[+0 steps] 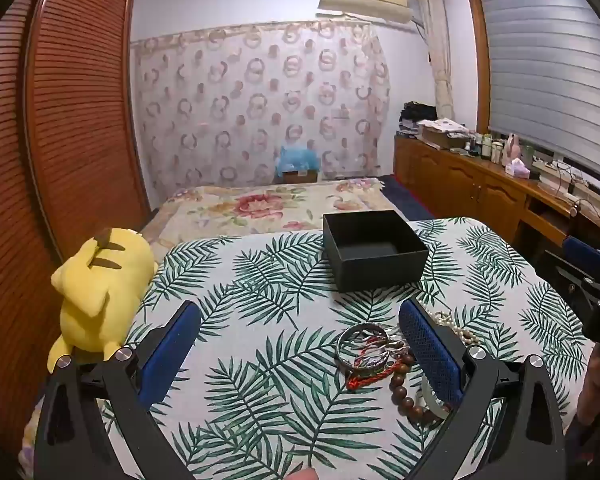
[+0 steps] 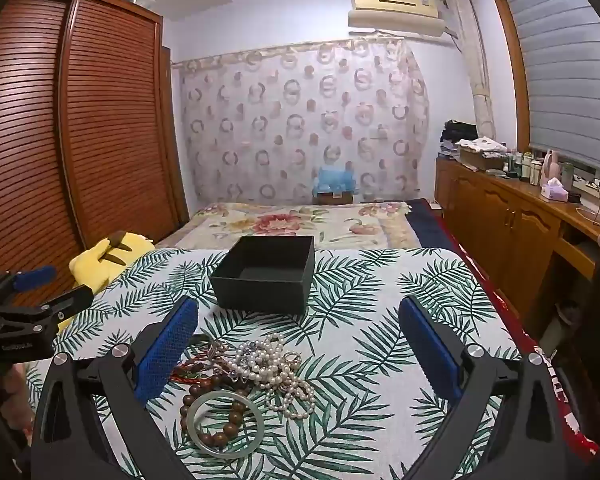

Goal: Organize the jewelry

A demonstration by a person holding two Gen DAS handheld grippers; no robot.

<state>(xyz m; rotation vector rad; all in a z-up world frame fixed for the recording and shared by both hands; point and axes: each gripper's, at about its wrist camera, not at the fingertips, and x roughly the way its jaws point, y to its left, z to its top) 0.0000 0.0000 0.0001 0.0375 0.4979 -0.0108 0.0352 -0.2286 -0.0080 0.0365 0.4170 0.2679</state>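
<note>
The jewelry lay in a loose heap on the leaf-print cloth (image 2: 380, 280), in the lower centre of the right wrist view. A tangle of pearl strands (image 2: 274, 368) made up the right side of the heap. Touching it at lower left were a brown wooden bead bracelet (image 2: 198, 396) and a pale green jade bangle (image 2: 228, 424), the bangle lying flat and overlapping the beads. Red and green woven cords (image 2: 190, 372) sat at the left edge of the heap, partly behind the left finger of that gripper. In the left wrist view the same heap appeared at lower right, with silver bangles (image 1: 360, 340) stacked at an angle over the red cords (image 1: 366, 378) and the wooden beads (image 1: 404, 394) trailing toward the bottom of the frame.

A black open box (image 2: 266, 272) stood just above the heap in the middle of the right wrist view, apart from the jewelry; nothing could be seen inside it. In the left wrist view the box (image 1: 374, 250) sat right of centre.

The right gripper (image 2: 298, 336) had its blue-padded fingers spread wide and held nothing; the heap lay below and between them. The left gripper (image 1: 300, 340) was likewise spread wide and empty, its right finger (image 1: 428, 352) covering part of the heap.

A yellow plush toy (image 1: 96, 288) lay at the left edge of the cloth. Beyond, in the upper middle, were a floral bedspread (image 2: 300, 224) and a patterned curtain (image 2: 300, 120), with a slatted wooden wardrobe (image 2: 60, 120) at left and a wooden cabinet (image 2: 500, 208) at right.
</note>
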